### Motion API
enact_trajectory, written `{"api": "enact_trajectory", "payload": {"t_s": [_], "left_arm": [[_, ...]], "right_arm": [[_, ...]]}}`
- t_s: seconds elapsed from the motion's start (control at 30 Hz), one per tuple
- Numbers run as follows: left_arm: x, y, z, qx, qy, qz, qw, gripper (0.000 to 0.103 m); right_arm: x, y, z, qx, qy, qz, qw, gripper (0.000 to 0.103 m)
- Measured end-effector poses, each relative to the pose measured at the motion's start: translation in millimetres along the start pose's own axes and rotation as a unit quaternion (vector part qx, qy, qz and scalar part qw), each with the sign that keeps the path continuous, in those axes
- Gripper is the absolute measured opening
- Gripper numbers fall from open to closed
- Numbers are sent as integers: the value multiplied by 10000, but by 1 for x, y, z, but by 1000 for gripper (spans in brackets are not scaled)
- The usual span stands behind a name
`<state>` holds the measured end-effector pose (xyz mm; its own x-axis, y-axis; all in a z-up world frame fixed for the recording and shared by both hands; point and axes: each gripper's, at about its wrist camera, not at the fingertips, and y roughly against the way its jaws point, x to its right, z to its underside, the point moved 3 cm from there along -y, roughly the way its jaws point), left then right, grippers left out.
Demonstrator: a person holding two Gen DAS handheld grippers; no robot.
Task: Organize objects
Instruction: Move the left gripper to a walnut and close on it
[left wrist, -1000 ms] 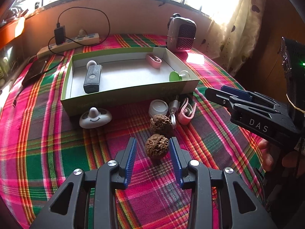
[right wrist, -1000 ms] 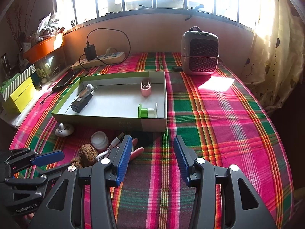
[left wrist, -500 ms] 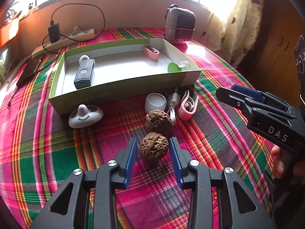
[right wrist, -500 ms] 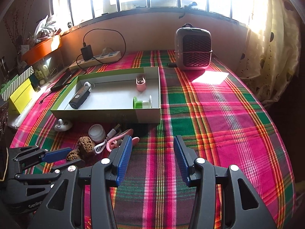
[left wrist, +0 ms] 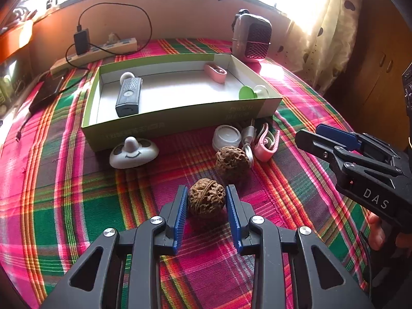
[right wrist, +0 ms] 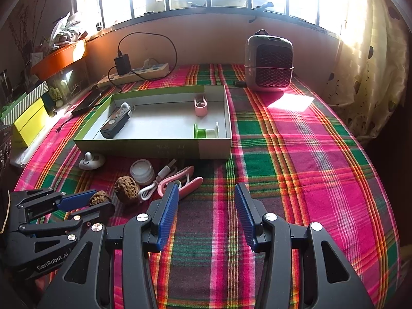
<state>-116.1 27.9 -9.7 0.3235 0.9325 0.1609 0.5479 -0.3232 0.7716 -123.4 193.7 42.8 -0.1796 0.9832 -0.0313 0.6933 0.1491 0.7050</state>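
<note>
A brown walnut [left wrist: 206, 199] lies on the plaid cloth between the blue pads of my left gripper [left wrist: 206, 204], whose jaws have narrowed to its sides; it also shows in the right wrist view [right wrist: 99, 197]. A second walnut [left wrist: 232, 161] lies just beyond it. A green open box [left wrist: 170, 121] holds a black device [left wrist: 128, 97], a pink clip [left wrist: 215, 72] and a green-and-white spool [left wrist: 251, 92]. My right gripper [right wrist: 206, 206] is open and empty above bare cloth, right of the clutter.
In front of the box lie a white smiley-face piece [left wrist: 134, 152], a small white jar [left wrist: 226, 137], a white cable [left wrist: 247, 141] and a pink clip [left wrist: 266, 144]. A small heater [right wrist: 269, 64] and a power strip [right wrist: 134, 74] stand at the back.
My left gripper moved forward so the near walnut now sits between its pads, and the jaws closed in on it. The right gripper drew back slightly.
</note>
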Motion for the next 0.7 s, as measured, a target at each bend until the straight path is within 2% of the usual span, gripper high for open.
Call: {"api": "enact_trajectory", "payload": {"t_s": [0.37, 0.7], "left_arm": [[-40, 17, 12, 103, 299, -320, 9990, 28], [-49, 17, 12, 150, 275, -195, 9993, 28]], "right_arm": [[-60, -4, 1, -41, 783, -964, 9922, 46], [-77, -21, 1, -325, 916, -1087, 9893, 46]]}}
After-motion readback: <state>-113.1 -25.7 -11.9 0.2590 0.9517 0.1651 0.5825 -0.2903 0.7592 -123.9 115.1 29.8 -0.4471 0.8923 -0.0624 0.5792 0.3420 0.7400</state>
